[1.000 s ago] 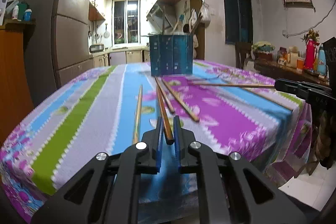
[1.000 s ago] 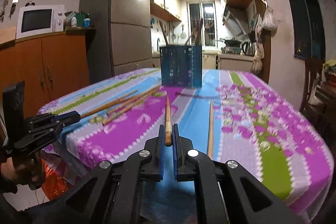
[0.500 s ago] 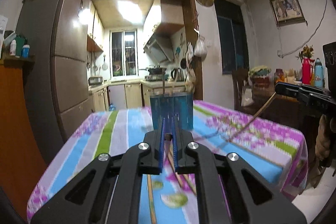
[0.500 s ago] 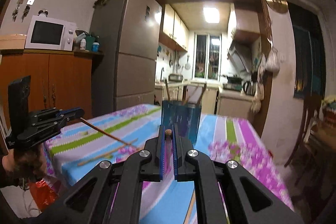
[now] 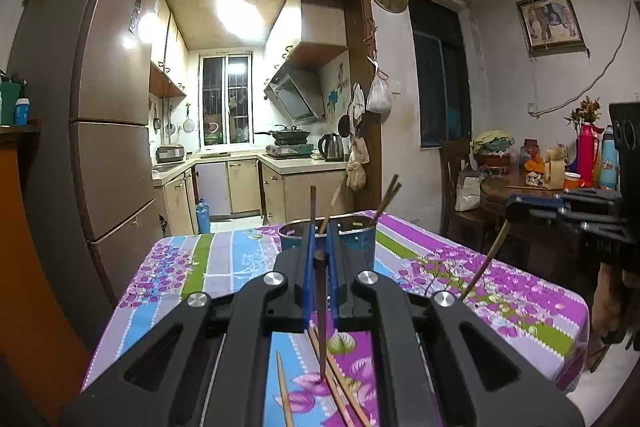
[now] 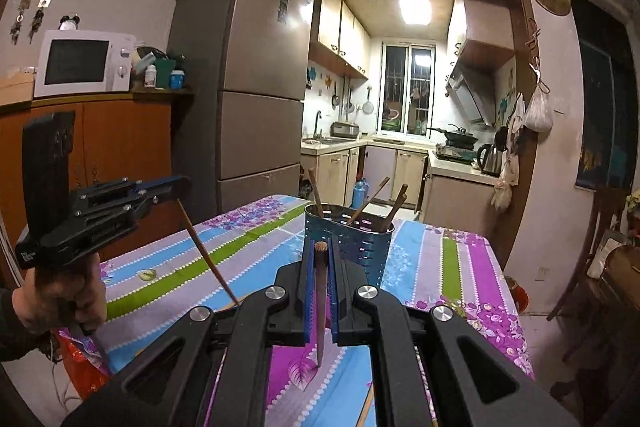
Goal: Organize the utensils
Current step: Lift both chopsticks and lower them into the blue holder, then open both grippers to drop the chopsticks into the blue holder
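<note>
The left gripper [image 5: 319, 245] and right gripper [image 6: 320, 259] each clamp a chopstick [image 5: 320, 307] hanging down; the blue holder [image 6: 352, 241] ahead is partly hidden behind their fingers.

Between both grippers and the blue holder [image 6: 347, 239] at the table's far end the air is open, though four chopsticks [image 6: 362, 209] already fan across its mouth and loose chopsticks [image 5: 340, 383] crowd the near tablecloth [image 5: 500, 291].
</note>
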Demonstrator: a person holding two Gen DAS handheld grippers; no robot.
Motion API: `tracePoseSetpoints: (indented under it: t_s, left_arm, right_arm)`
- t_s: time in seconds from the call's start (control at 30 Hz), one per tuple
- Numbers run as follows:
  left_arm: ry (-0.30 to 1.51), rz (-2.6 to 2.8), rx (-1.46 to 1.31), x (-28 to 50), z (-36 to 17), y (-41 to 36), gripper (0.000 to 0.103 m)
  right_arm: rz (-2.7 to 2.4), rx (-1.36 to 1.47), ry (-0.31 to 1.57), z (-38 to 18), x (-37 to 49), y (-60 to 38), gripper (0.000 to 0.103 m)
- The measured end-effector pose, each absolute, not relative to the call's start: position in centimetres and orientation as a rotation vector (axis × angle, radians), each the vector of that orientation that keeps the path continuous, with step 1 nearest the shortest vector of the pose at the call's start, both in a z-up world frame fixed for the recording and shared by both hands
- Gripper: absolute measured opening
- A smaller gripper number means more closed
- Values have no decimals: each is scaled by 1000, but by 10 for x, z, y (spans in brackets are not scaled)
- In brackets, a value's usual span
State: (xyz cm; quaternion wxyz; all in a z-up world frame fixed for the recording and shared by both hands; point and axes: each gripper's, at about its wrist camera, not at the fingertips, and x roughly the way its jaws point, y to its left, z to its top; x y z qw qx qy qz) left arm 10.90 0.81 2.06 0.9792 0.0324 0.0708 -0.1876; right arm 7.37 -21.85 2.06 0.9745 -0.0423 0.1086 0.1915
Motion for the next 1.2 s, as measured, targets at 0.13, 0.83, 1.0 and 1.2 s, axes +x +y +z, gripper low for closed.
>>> tracePoseSetpoints:
  t_s: [0.13, 0.83, 1.0, 1.2]
  left_arm:
    - [145, -380, 51, 121, 33, 11, 4]
    - [-35, -366, 23, 177, 145, -1, 4]
    - [-104, -353, -4, 193, 183, -1, 4]
    - [-140, -359, -44, 222, 201, -8, 4]
  right_arm:
    - [383, -79, 219, 29, 80, -216, 8]
    - [394, -46, 188, 151, 145, -227, 8]
    - [377, -46, 152, 188, 168, -232, 8]
    - [356, -56, 161, 206, 209, -228, 8]
